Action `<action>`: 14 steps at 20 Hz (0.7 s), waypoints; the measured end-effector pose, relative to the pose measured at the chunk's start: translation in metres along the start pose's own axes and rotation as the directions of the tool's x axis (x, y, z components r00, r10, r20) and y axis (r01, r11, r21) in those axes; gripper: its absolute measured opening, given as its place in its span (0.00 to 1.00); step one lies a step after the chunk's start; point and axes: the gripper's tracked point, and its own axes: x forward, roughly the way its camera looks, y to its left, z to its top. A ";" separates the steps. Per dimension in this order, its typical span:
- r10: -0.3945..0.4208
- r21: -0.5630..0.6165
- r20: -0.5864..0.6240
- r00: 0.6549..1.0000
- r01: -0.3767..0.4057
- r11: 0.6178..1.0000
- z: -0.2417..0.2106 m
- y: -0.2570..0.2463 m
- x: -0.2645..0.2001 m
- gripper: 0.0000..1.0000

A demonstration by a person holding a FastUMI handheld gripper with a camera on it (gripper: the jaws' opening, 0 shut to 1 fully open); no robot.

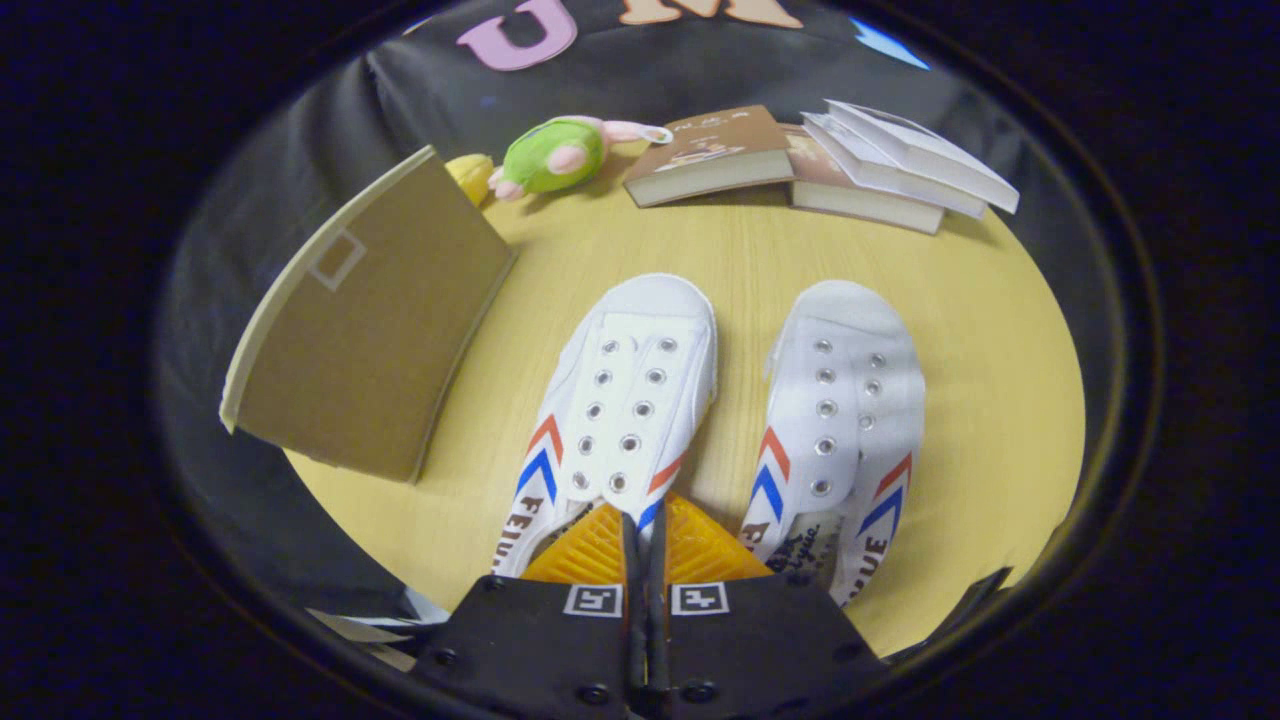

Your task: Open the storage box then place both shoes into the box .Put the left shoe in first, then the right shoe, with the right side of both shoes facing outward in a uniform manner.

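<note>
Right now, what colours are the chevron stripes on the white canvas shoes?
Red and blue chevron stripes, clearest in the gripper view.

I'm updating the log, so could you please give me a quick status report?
Gripper fingers closed together, pinching the left shoe at its rear collar. Right shoe beside it on the table. Storage box lid raised, nothing between.

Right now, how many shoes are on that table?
2. The left shoe lies just ahead of the closed gripper, its side caught between the fingers; the right shoe lies beside it, toes toward the books.
</note>
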 end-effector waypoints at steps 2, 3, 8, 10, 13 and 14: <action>0.042 0.093 0.014 0.999 -0.043 0.995 0.005 0.003 -0.004 0.04; 0.064 0.139 0.023 0.998 -0.067 0.988 0.008 0.005 -0.007 0.04; 0.099 0.221 0.048 0.994 -0.107 0.969 0.015 0.011 -0.014 0.04; 0.101 0.225 0.064 0.993 -0.113 0.968 0.017 0.014 -0.017 0.04; 0.114 0.241 0.104 0.988 -0.136 0.961 0.025 0.021 -0.022 0.04; 0.119 0.248 0.115 0.986 -0.144 0.958 0.027 0.023 -0.025 0.03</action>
